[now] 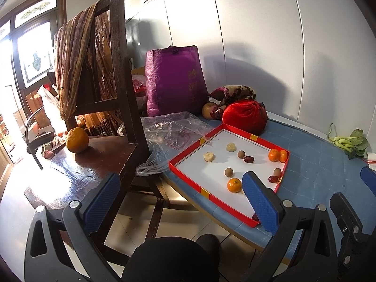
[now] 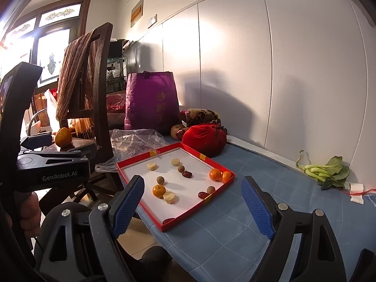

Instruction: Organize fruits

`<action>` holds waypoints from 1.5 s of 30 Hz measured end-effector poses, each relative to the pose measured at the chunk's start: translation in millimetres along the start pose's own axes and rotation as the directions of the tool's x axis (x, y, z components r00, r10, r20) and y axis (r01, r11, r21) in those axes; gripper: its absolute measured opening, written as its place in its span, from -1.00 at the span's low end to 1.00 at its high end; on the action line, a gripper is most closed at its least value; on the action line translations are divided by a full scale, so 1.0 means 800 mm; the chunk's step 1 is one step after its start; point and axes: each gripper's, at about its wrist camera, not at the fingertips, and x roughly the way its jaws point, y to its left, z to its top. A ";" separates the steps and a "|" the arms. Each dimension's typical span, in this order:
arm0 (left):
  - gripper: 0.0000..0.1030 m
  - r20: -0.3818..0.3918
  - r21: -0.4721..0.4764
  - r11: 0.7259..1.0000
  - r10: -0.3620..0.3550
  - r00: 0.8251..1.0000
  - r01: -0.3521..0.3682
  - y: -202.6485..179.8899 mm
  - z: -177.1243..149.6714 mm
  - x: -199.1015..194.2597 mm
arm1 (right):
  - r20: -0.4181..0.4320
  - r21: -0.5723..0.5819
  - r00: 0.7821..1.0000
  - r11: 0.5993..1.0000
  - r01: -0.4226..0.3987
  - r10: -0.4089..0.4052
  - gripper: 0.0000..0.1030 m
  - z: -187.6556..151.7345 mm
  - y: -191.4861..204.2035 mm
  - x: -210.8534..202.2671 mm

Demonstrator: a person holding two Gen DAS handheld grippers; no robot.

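Observation:
A red-rimmed white tray (image 1: 185, 174) (image 2: 221, 196) lies on the blue table. In it lie tangerines (image 1: 234, 185) (image 2: 159, 191), a pair of tangerines (image 1: 278, 155) (image 2: 219, 174), brown longans (image 1: 228, 172) (image 2: 160, 180), red dates (image 1: 248, 159) (image 2: 187, 174) and banana pieces (image 1: 209, 157) (image 2: 169, 197). My left gripper (image 1: 181, 202) is open and empty, near the tray's near left edge. My right gripper (image 2: 192, 206) is open and empty above the tray's near corner. A large orange (image 1: 77, 140) (image 2: 63, 137) sits on the chair seat.
A dark wooden chair (image 1: 117, 75) with a draped scarf stands left of the table. A purple bag (image 1: 174, 80), a red pouch (image 1: 244, 116), a clear plastic bag (image 1: 171, 131) and an apple (image 1: 209, 110) lie behind the tray. Green vegetables (image 2: 329, 171) lie at right.

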 end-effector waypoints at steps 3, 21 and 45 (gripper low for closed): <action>1.00 0.002 -0.002 1.000 0.007 1.000 -0.007 0.005 0.001 0.002 | -0.002 -0.006 1.000 1.000 -0.003 0.003 0.66 -0.001 0.003 0.001; 1.00 -0.023 0.026 1.000 0.012 1.000 -0.011 -0.002 0.008 0.020 | -0.049 0.013 0.999 1.000 0.007 -0.006 0.66 -0.011 -0.005 0.021; 1.00 0.012 0.035 0.999 0.000 1.000 -0.001 -0.021 0.025 -0.002 | -0.009 0.013 1.000 1.000 -0.015 0.015 0.66 -0.002 -0.001 0.000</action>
